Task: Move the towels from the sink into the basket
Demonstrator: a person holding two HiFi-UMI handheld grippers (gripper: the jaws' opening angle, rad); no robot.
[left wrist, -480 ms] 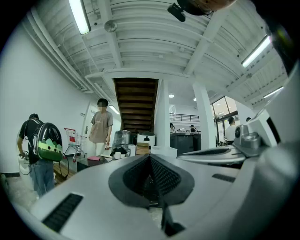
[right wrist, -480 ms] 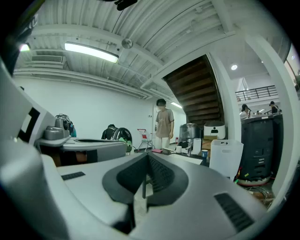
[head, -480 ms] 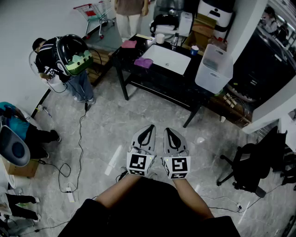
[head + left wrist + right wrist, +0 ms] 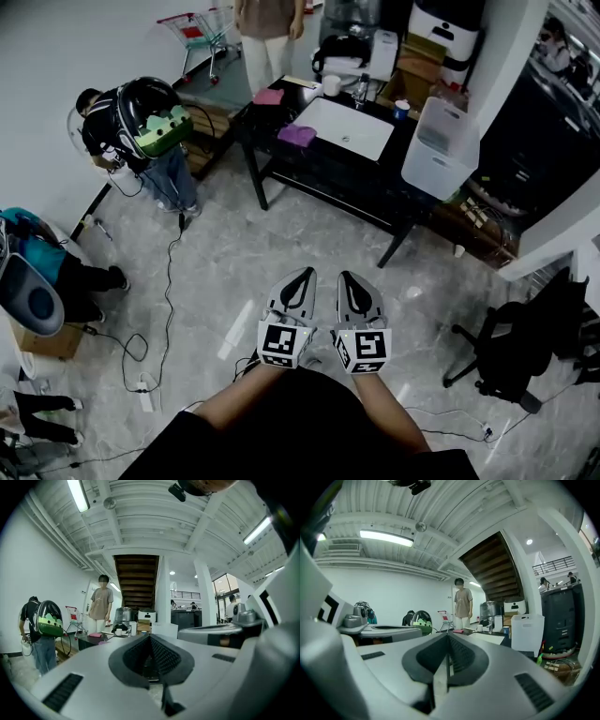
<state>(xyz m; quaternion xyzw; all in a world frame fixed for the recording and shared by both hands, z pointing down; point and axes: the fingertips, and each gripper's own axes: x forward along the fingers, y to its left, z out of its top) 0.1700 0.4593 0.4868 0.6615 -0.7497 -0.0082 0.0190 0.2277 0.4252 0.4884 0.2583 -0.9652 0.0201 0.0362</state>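
A white sink (image 4: 345,128) is set in a black table (image 4: 323,173) across the room. A purple towel (image 4: 297,135) lies at the sink's left edge, and a pink towel (image 4: 269,97) lies on the table's far left corner. A tall white basket (image 4: 441,136) stands at the table's right end. My left gripper (image 4: 302,277) and right gripper (image 4: 349,279) are held side by side over the floor, well short of the table, both shut and holding nothing. The right gripper view shows the pink towel (image 4: 458,631) and the basket (image 4: 526,632) far ahead.
A person with a black and green backpack (image 4: 145,117) bends over at the left, and another person (image 4: 267,37) stands behind the table. Cables (image 4: 169,281) trail over the marble floor. A black office chair (image 4: 511,352) stands at the right, a red shopping cart (image 4: 199,23) at the back.
The whole head view has shifted a little, and both grippers sit slightly lower in it. They stay side by side and shut.
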